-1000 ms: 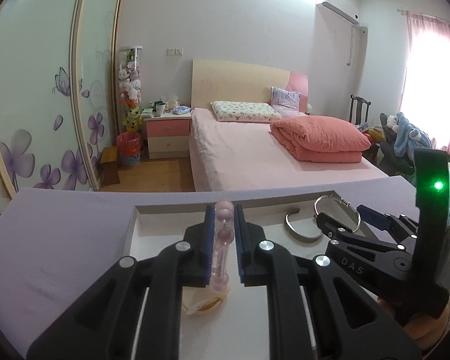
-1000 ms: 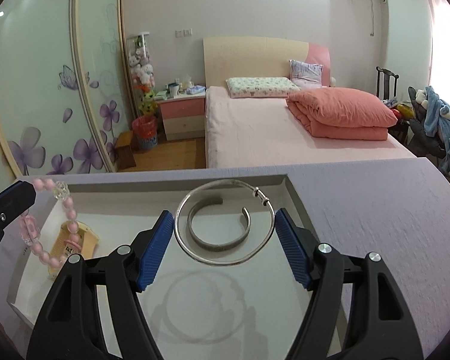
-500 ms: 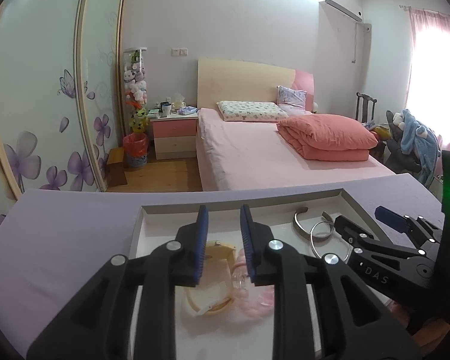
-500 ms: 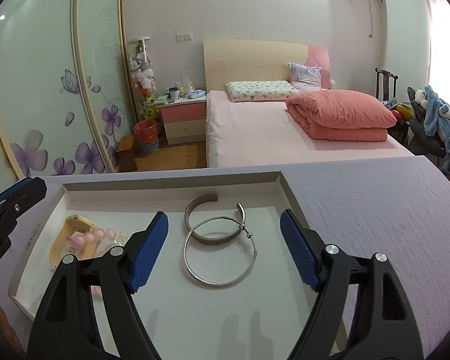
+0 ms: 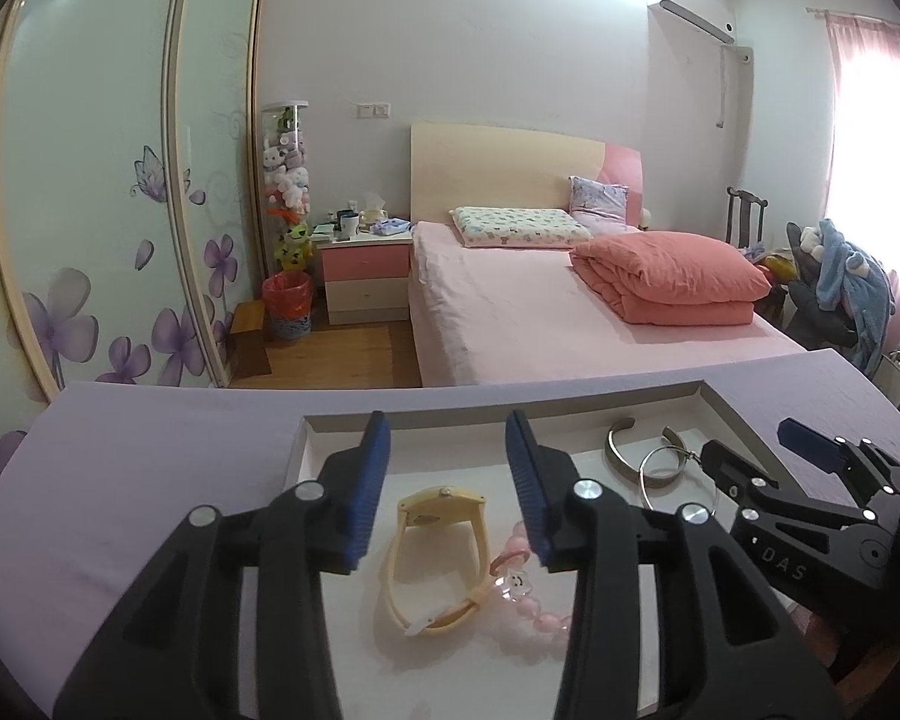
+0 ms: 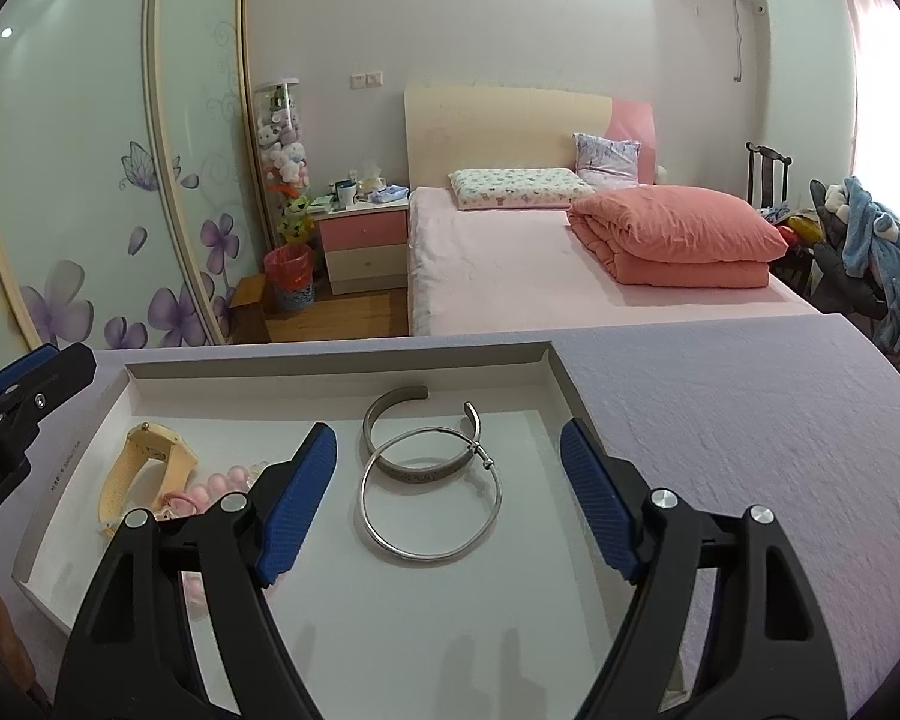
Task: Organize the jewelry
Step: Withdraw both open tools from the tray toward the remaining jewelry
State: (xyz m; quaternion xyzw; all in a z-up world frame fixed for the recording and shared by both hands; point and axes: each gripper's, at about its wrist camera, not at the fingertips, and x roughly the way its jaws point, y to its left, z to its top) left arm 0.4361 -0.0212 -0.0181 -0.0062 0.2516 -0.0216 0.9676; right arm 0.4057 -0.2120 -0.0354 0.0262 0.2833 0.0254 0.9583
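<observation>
the left gripper (image 5: pixel 444 480) has just been opening its jaws and holds nothing; below it in the white tray (image 5: pixel 727 405) lie the cream watch (image 5: pixel 438 546) and, touching it on the right, the pink bead bracelet (image 5: pixel 531 603). the right gripper (image 6: pixel 450 501) stands wide and empty over the thin silver bangle (image 6: pixel 431 495), which overlaps the open silver cuff (image 6: pixel 417 438) just beyond. the tray rests on the lilac surface (image 6: pixel 750 420).

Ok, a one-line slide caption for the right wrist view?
Open right gripper above a white tray holding a thin silver bangle overlapping a silver cuff, a cream watch and pink beads.
</observation>
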